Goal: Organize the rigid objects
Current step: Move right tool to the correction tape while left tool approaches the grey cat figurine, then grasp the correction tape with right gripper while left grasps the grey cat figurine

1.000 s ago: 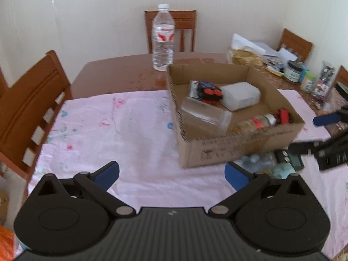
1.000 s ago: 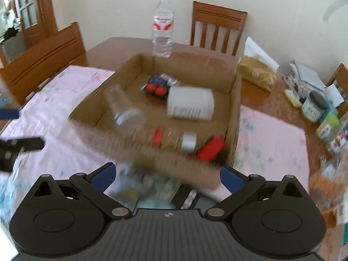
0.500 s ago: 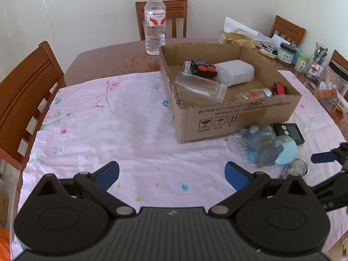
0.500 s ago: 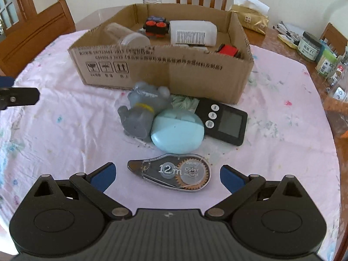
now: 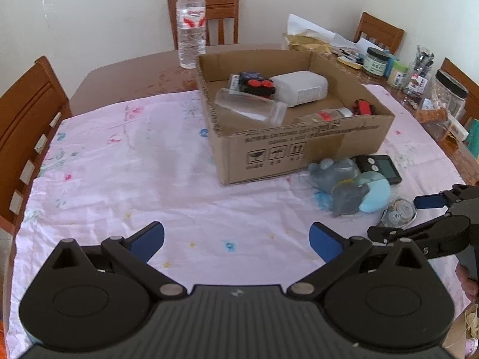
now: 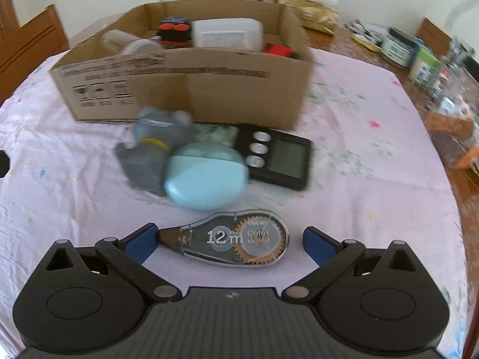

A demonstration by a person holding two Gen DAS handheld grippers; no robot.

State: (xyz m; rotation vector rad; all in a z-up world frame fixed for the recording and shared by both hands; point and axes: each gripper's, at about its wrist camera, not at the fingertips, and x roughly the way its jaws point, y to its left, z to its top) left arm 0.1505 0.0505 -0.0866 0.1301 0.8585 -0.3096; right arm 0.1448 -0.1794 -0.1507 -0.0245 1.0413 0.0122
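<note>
A clear correction-tape dispenser point(image 6: 236, 243) marked "12m" lies on the pink cloth between the open fingers of my right gripper point(image 6: 229, 240), untouched. Beyond it lie a light blue oval case point(image 6: 206, 179), a grey plush toy point(image 6: 152, 152) and a black digital timer point(image 6: 278, 157). A cardboard box point(image 6: 185, 86) behind them holds a white bottle, a clear cup, a red-and-black item and a small jar. My left gripper point(image 5: 236, 239) is open and empty over bare cloth, left of the pile. The right gripper point(image 5: 419, 215) shows in the left wrist view by the dispenser point(image 5: 399, 212).
A water bottle point(image 5: 191, 25) stands behind the box. Jars, a pen holder and papers point(image 5: 398, 68) crowd the table's right side. Wooden chairs point(image 5: 27, 119) stand at the left and far sides. The pink cloth point(image 5: 119, 179) covers the near table.
My right gripper has dropped from above the box toward the cloth and closed in on the tape dispenser, which now sits between its fingers. The left gripper pulled back from the box.
</note>
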